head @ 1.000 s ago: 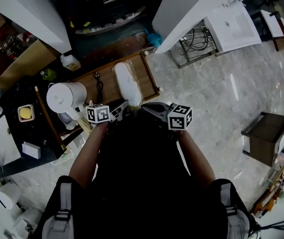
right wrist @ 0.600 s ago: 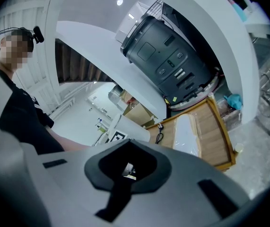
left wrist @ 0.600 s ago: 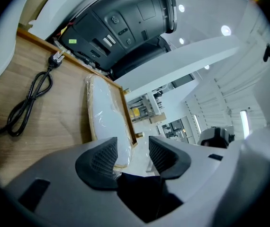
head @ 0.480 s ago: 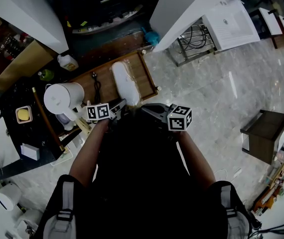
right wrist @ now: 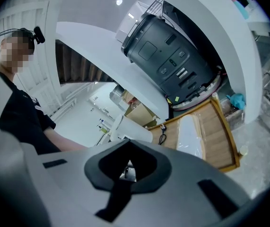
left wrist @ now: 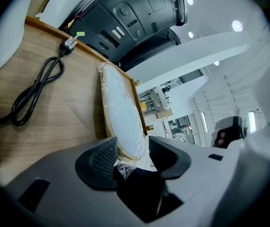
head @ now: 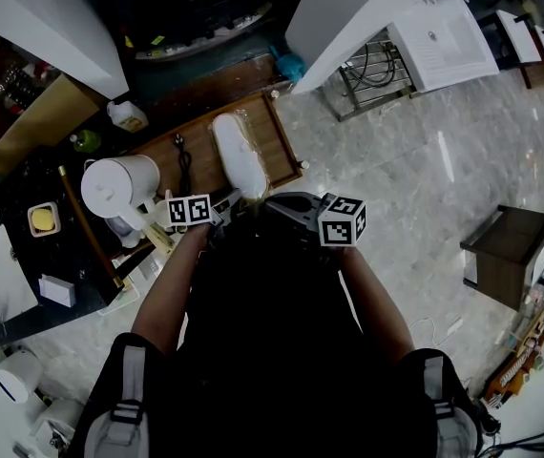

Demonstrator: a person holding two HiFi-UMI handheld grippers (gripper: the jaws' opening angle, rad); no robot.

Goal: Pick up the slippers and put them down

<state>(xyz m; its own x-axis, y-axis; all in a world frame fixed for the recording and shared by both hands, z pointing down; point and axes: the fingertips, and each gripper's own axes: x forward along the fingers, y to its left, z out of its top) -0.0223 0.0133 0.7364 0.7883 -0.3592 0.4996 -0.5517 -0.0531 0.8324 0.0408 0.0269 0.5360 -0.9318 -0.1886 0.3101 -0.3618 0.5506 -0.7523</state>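
- The left tool stands open; its jaws have just been opening. The near end of the slipper lies between the jaw tips. A crumpled bit of the slipper's clear plastic wrap sits deeper in the gap, and the pads do not press on it.
- The right tool is closed, its two tips meet and nothing is between them. In the head view it hangs just right of the left tool, near the lower right corner of the tray.
- Each tool carries a cube with black and white square patterns. These are patterns, not words.
- The slipper is white and lies flat on the wooden tray, close along its right rim. Its long axis runs from the tools toward the upper left of the head view, almost parallel to that rim. Which end is the toe I cannot tell.
- A black cable lies in a loop on the bare wood left of the slipper. A small green tag is beside its plug; the print is too small to read.
- A white jug stands just left of the tray.
- Beyond the tray stands a dark round machine under a white table. Its labels are not readable.
- The floor at the right is pale grey marble.
- Far at the left of the right gripper view is a person in a black shirt.
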